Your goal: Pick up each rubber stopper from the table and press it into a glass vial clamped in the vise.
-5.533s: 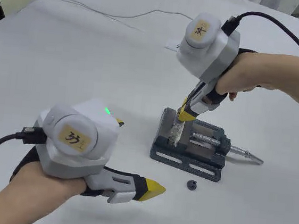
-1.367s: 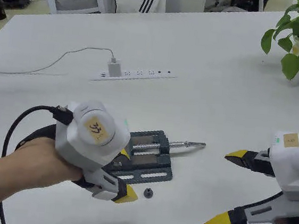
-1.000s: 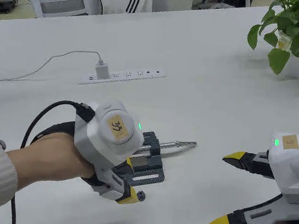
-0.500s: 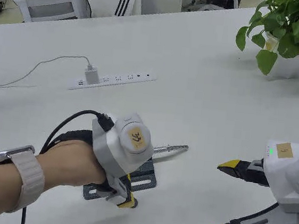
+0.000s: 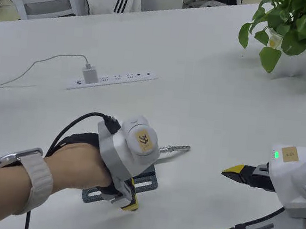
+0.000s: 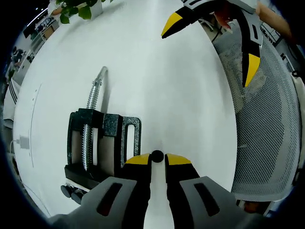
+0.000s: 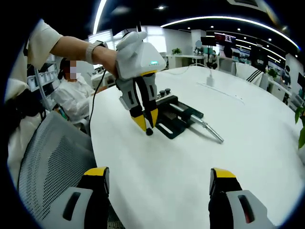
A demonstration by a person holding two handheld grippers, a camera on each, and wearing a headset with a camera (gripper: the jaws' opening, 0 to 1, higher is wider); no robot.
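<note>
**Grip state.** The left gripper [image 6: 157,161] has its jaws drawn nearly together on the rubber stopper [image 6: 156,155]. The stopper sits on the table [image 6: 190,105] at the extreme end of the yellow tips, and both tips appear to touch it. The right gripper [image 5: 225,207] is spread wide and carries nothing. It lies ahead of the left gripper's tips, well apart.

**Hazards.**
- The hold is at the very tips, with little pad overlap. A round, rubbery part can squirt forward out of the jaws when you squeeze or lift, then roll.
- The vise [image 6: 102,143] stands just beside the left jaw, near the stopper. A sideways lift can knock that jaw against the casting and dislodge the part.
- A stopper that twists in the pinch will go in askew at the vise.

**Orientation.** Seen along the jaws, the stopper reads as a round disc. Judge its long axis as roughly upright on the table, roughly in line with the jaws and across the pinch direction. Which end faces up is too small to tell. The vise screw [image 6: 93,102] runs forward, roughly parallel to the jaws.
</note>
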